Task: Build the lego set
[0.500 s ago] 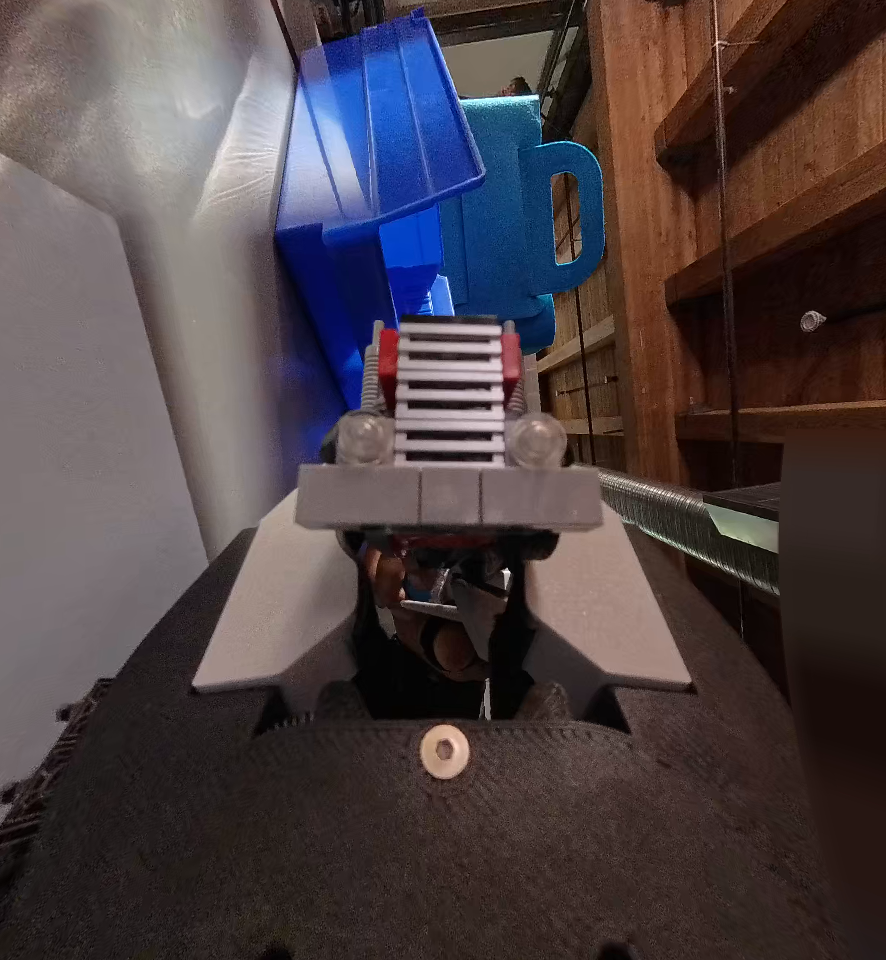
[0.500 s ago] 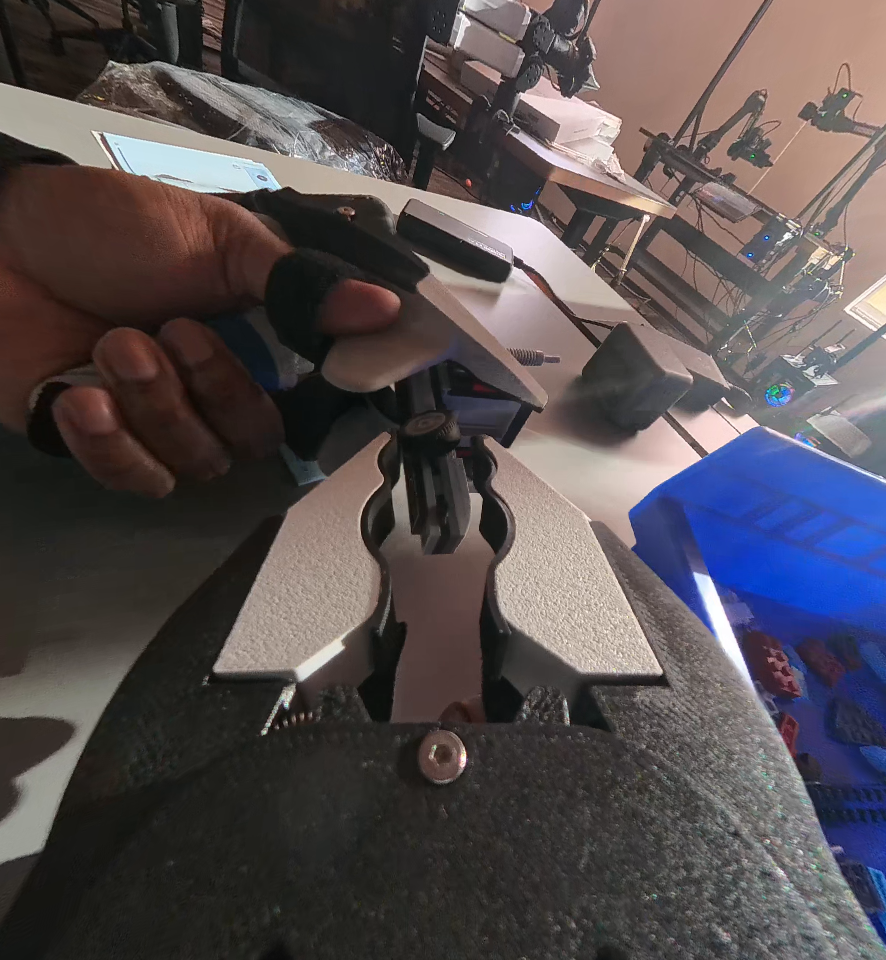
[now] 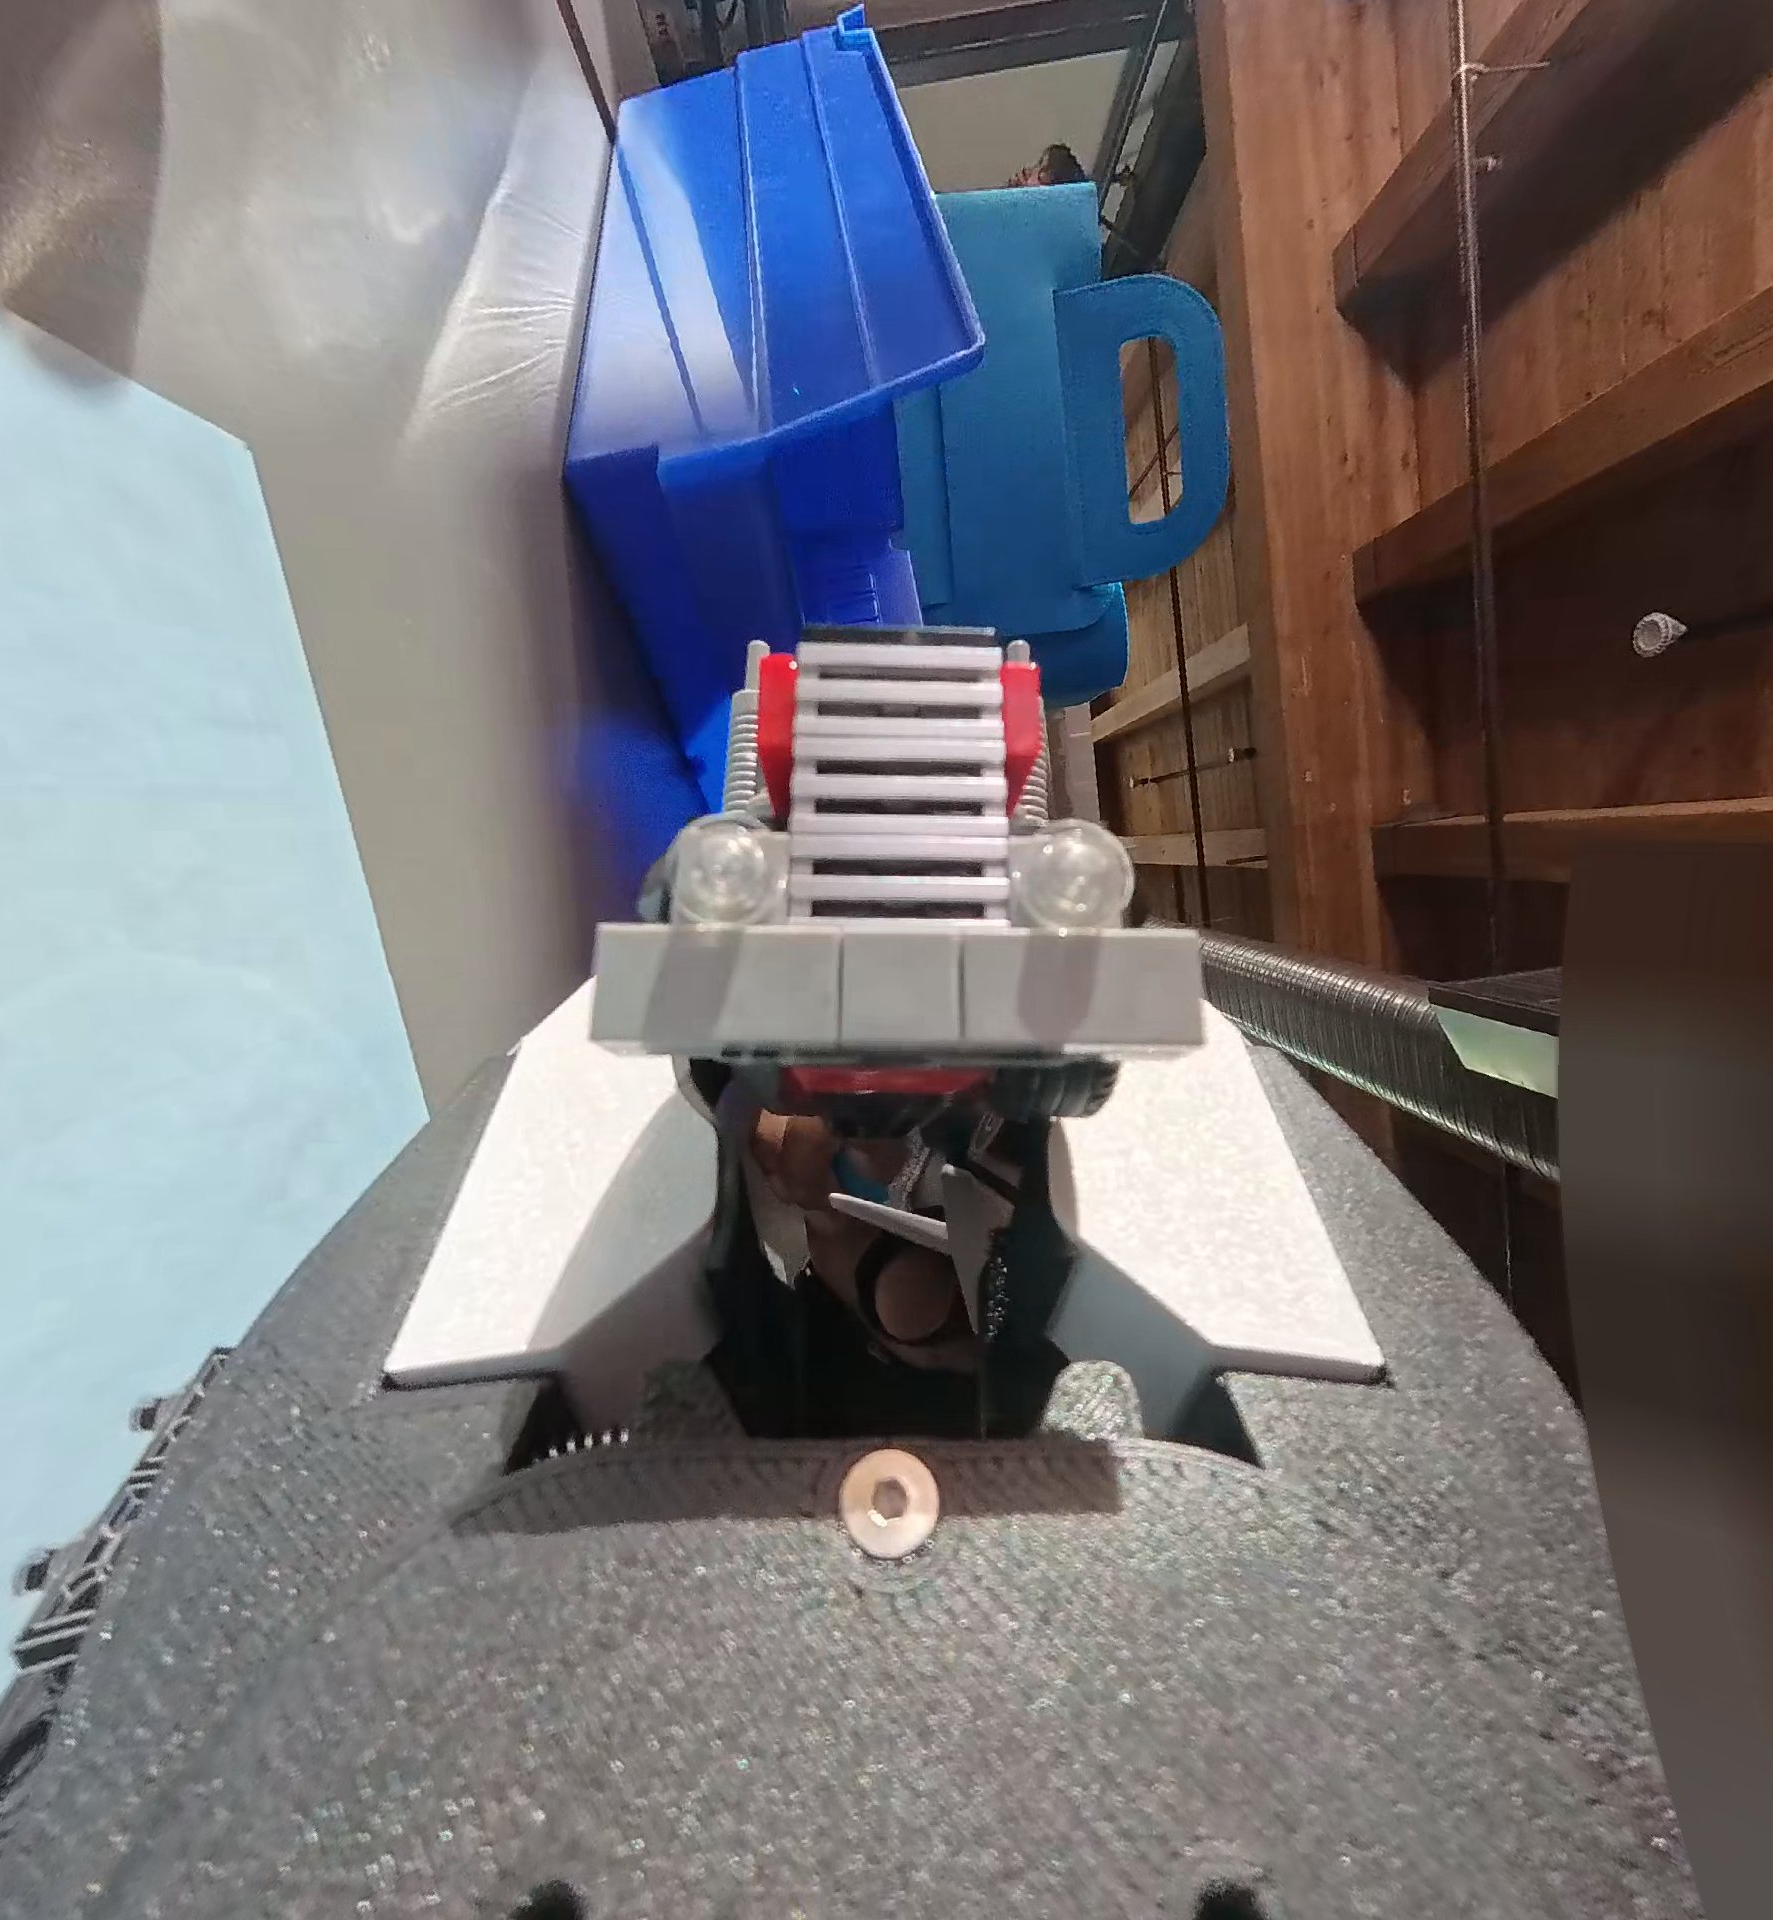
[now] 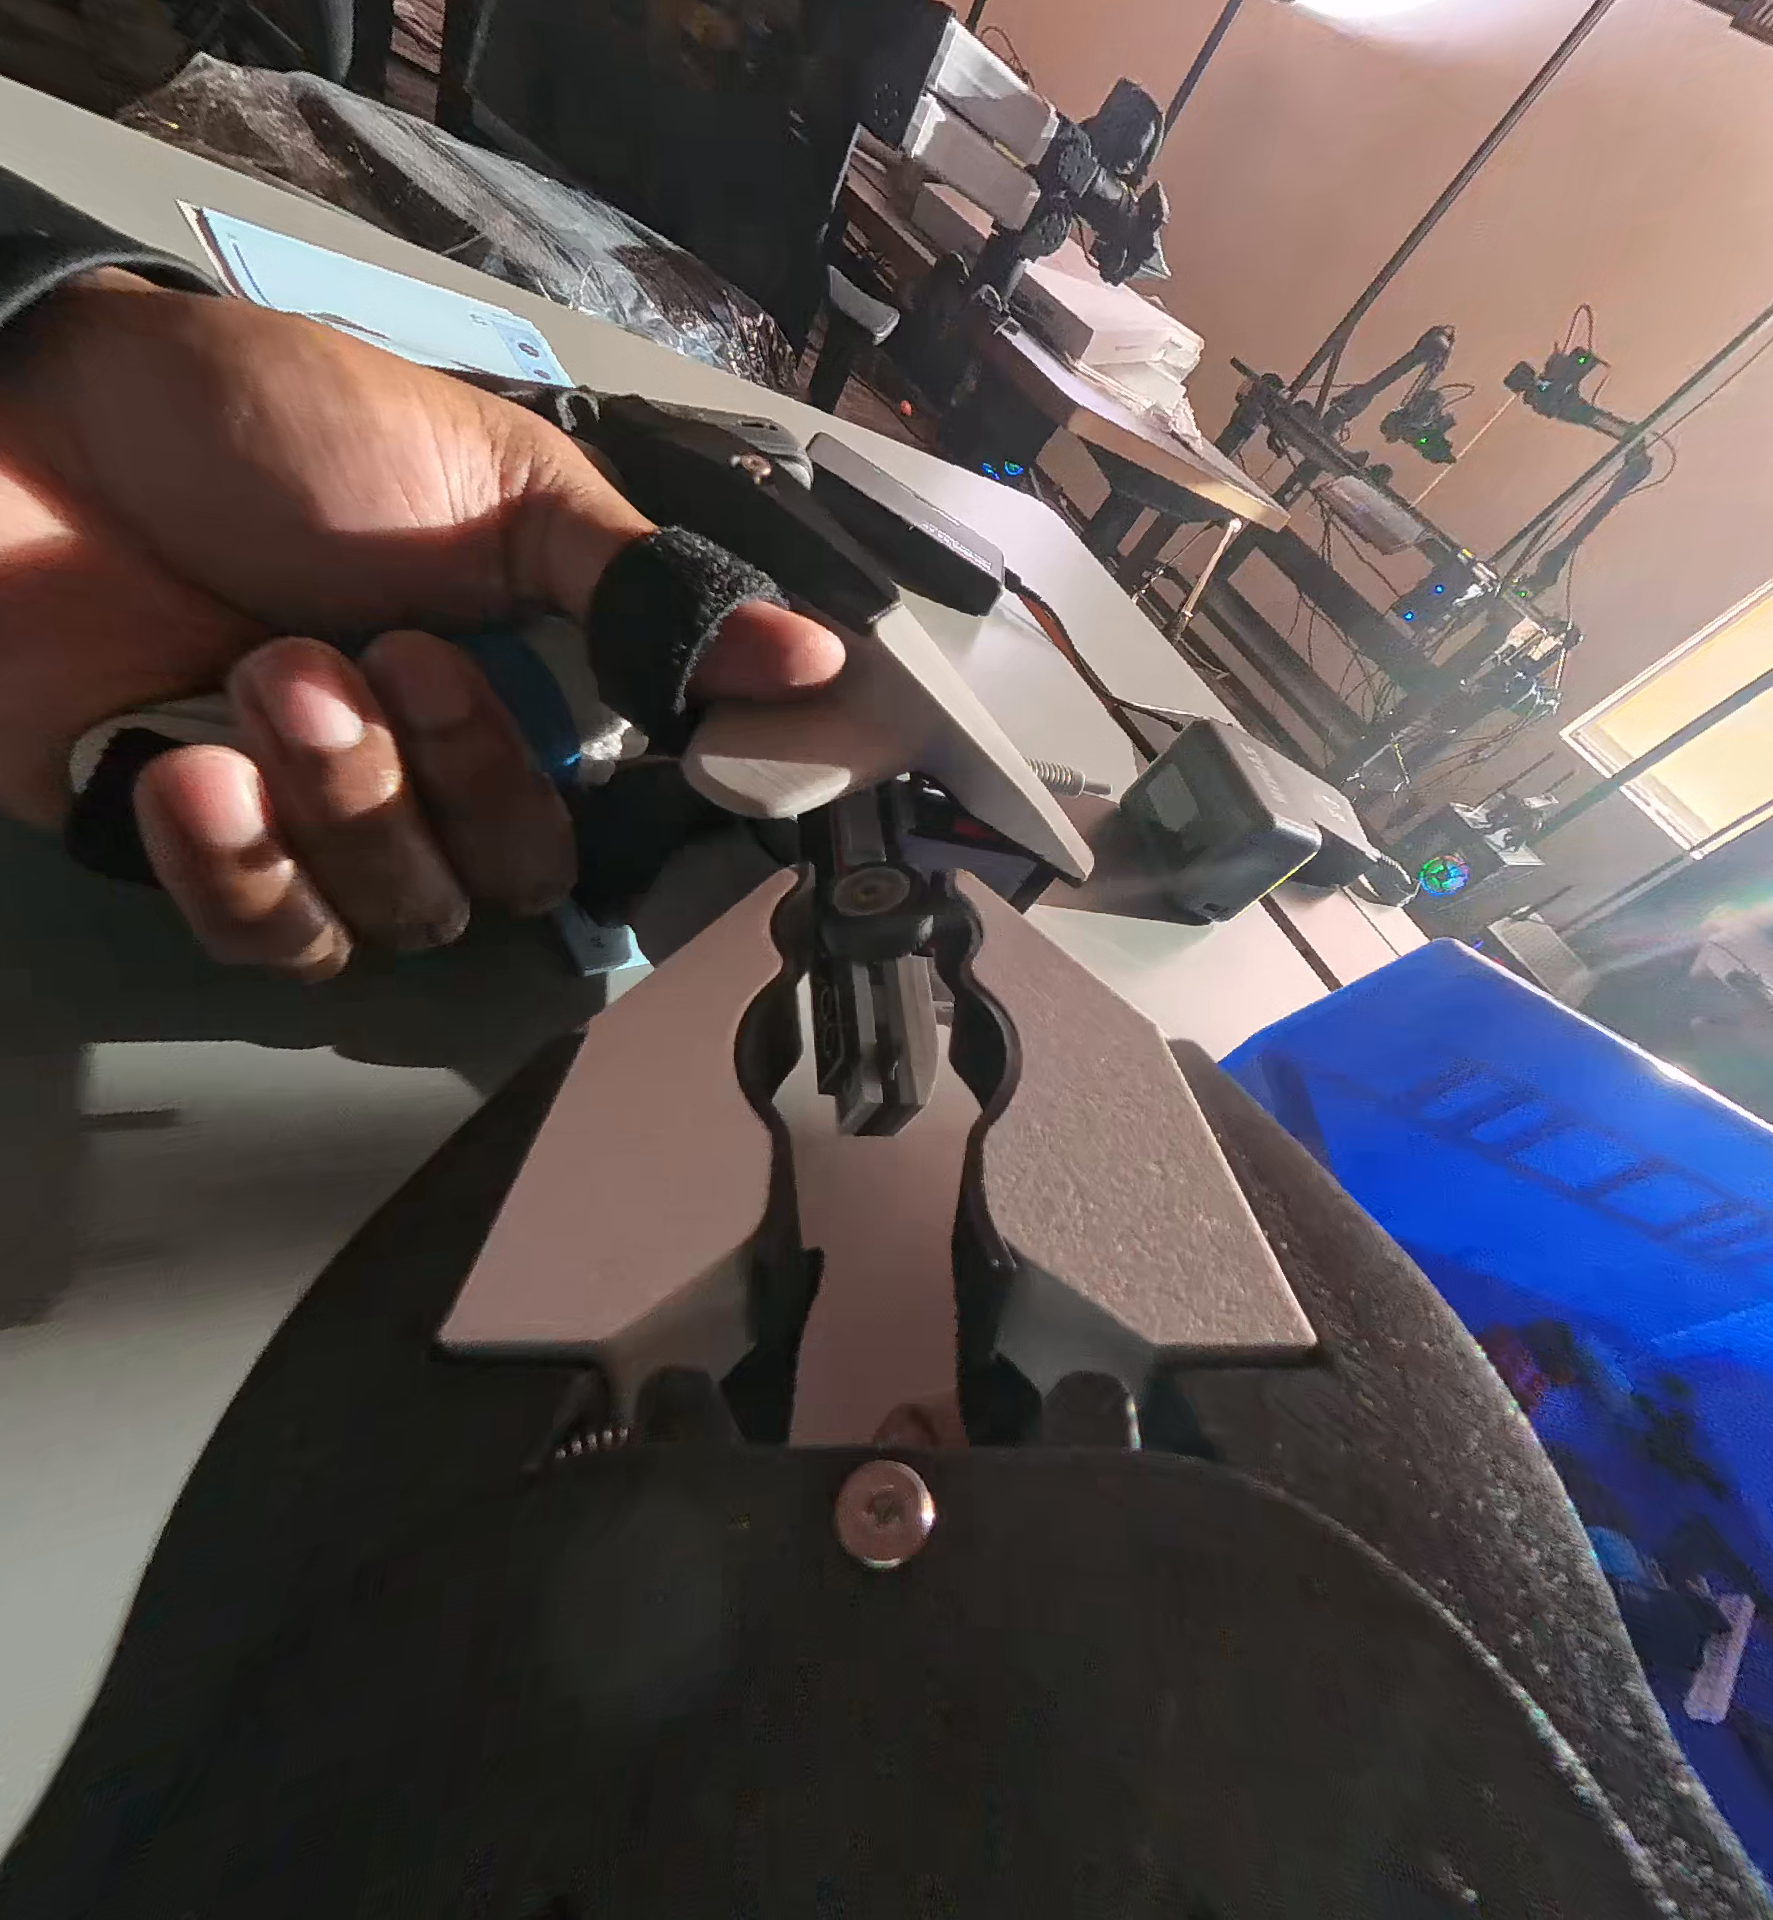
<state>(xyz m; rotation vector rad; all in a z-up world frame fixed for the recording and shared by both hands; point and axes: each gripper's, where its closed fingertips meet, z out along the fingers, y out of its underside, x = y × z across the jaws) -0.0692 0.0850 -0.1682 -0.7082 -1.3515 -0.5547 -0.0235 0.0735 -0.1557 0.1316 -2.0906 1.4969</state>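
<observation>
Left hand-held gripper (image 3: 897, 1023) clamped, right hand-held gripper (image 4: 877, 925) seemingly pinched, tips nearly meeting.

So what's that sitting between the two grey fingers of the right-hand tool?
In the right wrist view, a small dark grey lego piece sits between the right gripper's fingers, which pinch it at its top end.

One lego truck (image 3: 897, 894), two claws, one blue bin (image 4: 1547, 1174), one instruction sheet (image 4: 383, 301), one hand (image 4: 269, 644)

bin (image 4: 1547, 1174) right of gripper (image 4: 874, 935), on table (image 4: 238, 1299)
</observation>
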